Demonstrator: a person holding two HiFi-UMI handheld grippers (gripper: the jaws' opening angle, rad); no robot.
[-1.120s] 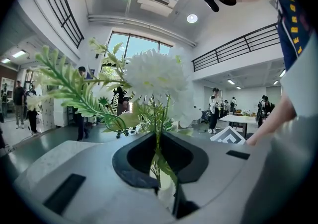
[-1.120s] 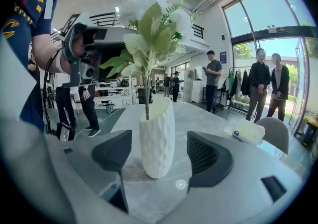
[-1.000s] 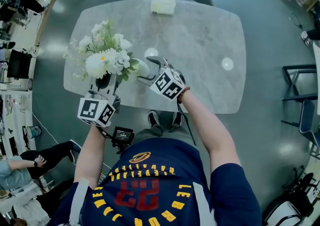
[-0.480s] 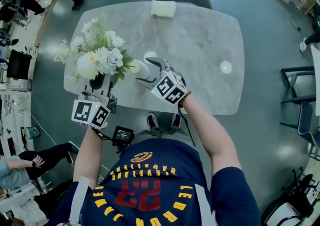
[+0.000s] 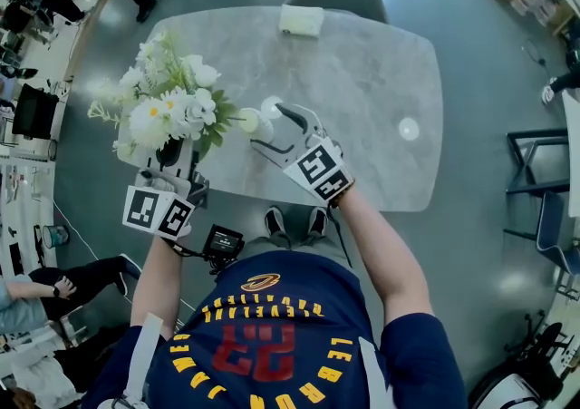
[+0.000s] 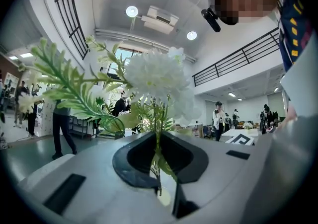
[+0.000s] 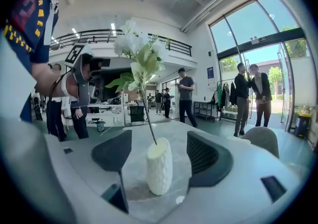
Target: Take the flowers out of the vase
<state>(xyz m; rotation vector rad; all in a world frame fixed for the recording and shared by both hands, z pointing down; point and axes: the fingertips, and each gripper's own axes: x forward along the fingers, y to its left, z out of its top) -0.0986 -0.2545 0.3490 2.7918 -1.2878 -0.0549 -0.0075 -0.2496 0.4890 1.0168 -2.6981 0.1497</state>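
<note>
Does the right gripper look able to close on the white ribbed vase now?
Probably yes: the white ribbed vase stands upright between the right gripper's open jaws, nothing else between them; the white flowers' green stem rises from its mouth.

The person wears a navy short-sleeved jersey (image 5: pixel 272 326) with arched yellow lettering, a red 23 outlined in yellow, and white stripes running down from the shoulders. The shoes (image 5: pixel 275 217) are dark with pale soles. The left hand-held gripper (image 5: pixel 175 160) and right hand-held gripper (image 5: pixel 272 129) have pale grey bodies and dark jaw pads. Each carries a white cube (image 5: pixel 159 210) printed with black square markers.
</note>
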